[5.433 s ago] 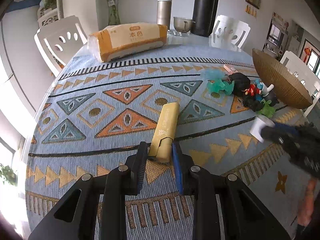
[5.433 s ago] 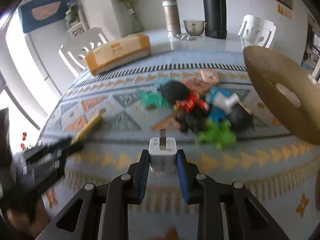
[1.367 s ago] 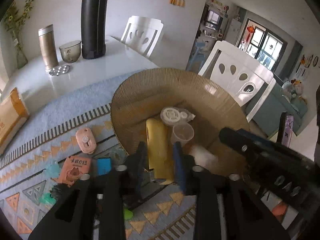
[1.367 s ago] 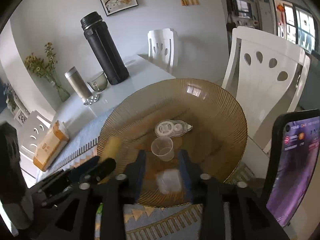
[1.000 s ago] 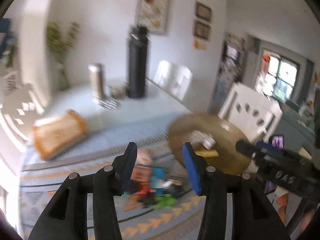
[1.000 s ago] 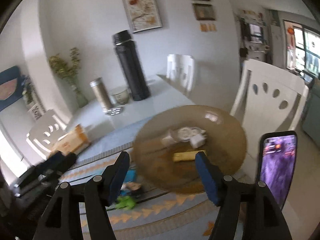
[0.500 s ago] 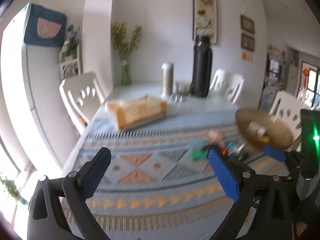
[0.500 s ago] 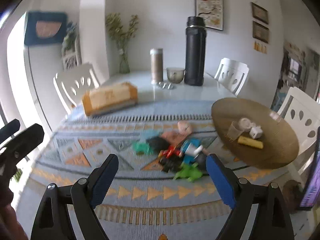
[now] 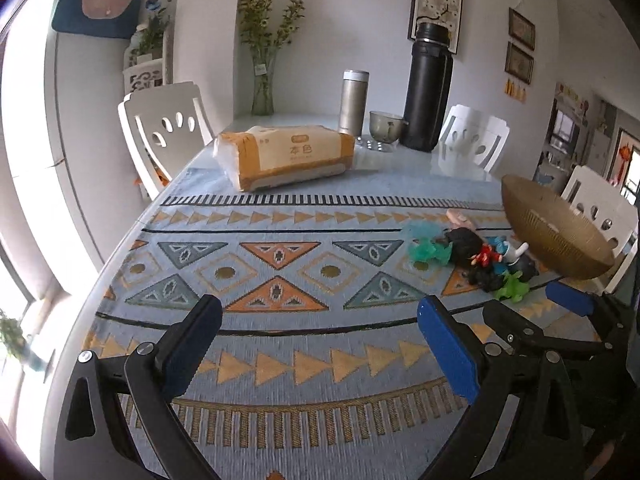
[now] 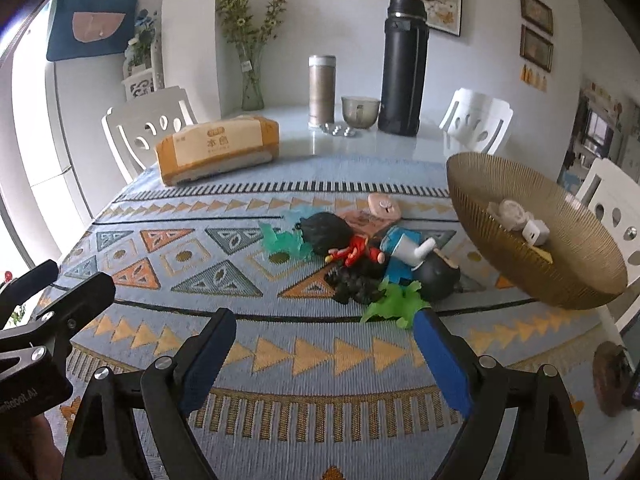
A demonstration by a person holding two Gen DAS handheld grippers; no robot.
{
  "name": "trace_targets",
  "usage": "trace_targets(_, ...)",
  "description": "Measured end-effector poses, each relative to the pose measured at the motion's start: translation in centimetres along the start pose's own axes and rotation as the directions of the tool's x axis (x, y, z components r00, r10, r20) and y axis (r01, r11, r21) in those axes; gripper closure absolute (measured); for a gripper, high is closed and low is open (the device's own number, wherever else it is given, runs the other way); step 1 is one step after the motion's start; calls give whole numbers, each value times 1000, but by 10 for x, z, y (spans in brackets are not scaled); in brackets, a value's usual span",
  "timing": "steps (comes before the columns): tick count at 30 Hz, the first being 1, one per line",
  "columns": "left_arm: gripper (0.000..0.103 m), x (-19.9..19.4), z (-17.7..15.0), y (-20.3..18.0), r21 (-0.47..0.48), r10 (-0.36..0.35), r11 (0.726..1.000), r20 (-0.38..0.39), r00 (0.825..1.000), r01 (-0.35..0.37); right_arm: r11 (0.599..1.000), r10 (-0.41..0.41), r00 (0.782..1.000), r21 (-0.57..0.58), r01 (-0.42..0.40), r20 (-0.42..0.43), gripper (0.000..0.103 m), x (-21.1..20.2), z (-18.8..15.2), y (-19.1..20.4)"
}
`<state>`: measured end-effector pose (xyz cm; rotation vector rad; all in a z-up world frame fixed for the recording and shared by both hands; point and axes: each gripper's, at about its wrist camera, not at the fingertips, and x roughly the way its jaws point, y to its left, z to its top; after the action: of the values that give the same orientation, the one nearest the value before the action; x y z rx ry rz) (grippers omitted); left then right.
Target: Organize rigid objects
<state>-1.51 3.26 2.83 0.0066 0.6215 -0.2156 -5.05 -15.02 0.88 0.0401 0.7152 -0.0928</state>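
My left gripper (image 9: 318, 308) hangs open over the patterned cloth, nothing between its blue pads. My right gripper (image 10: 325, 320) is also open and empty, just short of a heap of small toys (image 10: 360, 256): black figures, a red one, green and teal pieces, a pink tag. The same heap (image 9: 480, 256) lies at the right in the left wrist view. Right of it stands a ribbed golden bowl (image 10: 560, 280) holding a white charger (image 10: 536, 232), a white tape dispenser (image 10: 508, 210) and a yellow piece (image 10: 542, 255).
A tissue pack (image 10: 218, 148) lies at the back left. Behind it stand a steel flask (image 10: 322, 88), a glass cup (image 10: 360, 110), a tall black thermos (image 10: 404, 68) and a vase (image 10: 252, 80). White chairs (image 10: 476, 124) ring the table.
Both grippers let go of the yellow piece and the white charger in the bowl, opened wide, then drew back and down to the near side of the table.
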Motion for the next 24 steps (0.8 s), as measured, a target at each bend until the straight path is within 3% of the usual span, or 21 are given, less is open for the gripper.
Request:
trace_targets(8,4,6,0,-1,12,35,999,-36,999,-34,998,17,999,55,-15,-42,13,9,0,-10)
trace_targets(15,4,9,0,4,0,69,998,-48,996,-69,999,15,999,37,-14,-48,13,9,0,-7)
trace_targets(24,4,11,-3,-3,34,75,997,-62,995,-73,996,48,996,83,-42,-76,13,15,1,-15)
